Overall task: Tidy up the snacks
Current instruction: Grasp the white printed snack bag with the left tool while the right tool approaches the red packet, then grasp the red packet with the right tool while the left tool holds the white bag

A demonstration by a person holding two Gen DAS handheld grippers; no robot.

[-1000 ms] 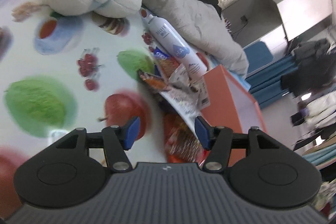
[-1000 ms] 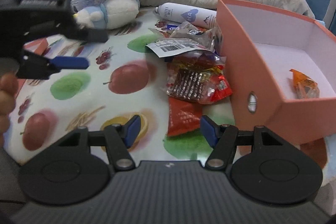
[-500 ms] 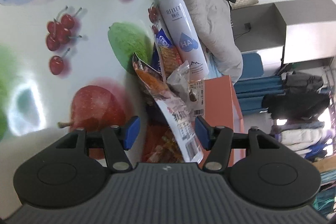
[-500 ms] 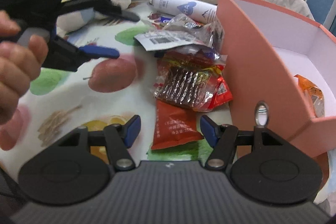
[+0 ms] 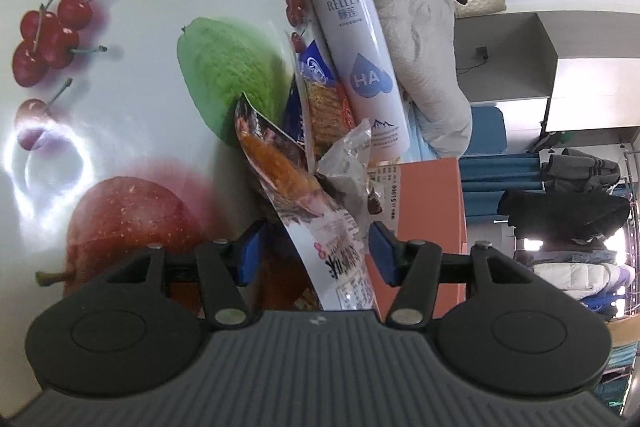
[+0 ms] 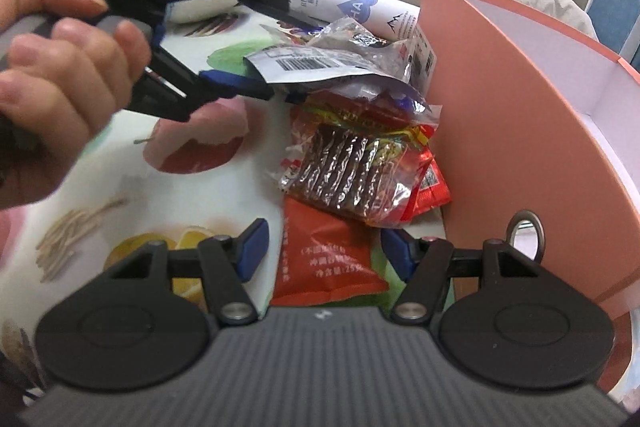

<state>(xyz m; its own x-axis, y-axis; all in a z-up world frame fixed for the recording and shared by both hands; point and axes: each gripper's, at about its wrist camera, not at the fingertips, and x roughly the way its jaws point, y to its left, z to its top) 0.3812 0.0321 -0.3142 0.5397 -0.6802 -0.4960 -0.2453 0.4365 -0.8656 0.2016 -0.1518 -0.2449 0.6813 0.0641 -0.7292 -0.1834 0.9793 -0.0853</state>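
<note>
A glossy fruit-print tabletop (image 6: 224, 67) carries crinkly foil snack packets (image 6: 352, 171) beside a salmon cardboard box (image 6: 500, 131) and white spray can (image 5: 360, 67). The left gripper (image 5: 314, 257) gapes around a barcoded pouch (image 5: 340, 259); the right gripper (image 6: 324, 251) spreads over an orange packet (image 6: 320, 259).

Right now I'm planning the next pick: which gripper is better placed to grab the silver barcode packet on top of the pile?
Left. The left gripper is open with the silver barcode packet already between its fingers. The right gripper is open lower down, straddling the orange-red pouch beside the pink box.

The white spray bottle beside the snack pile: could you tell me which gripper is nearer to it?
Left. The left gripper reaches the pile beside the spray bottle; the right gripper hangs at the pile's opposite end.
</note>
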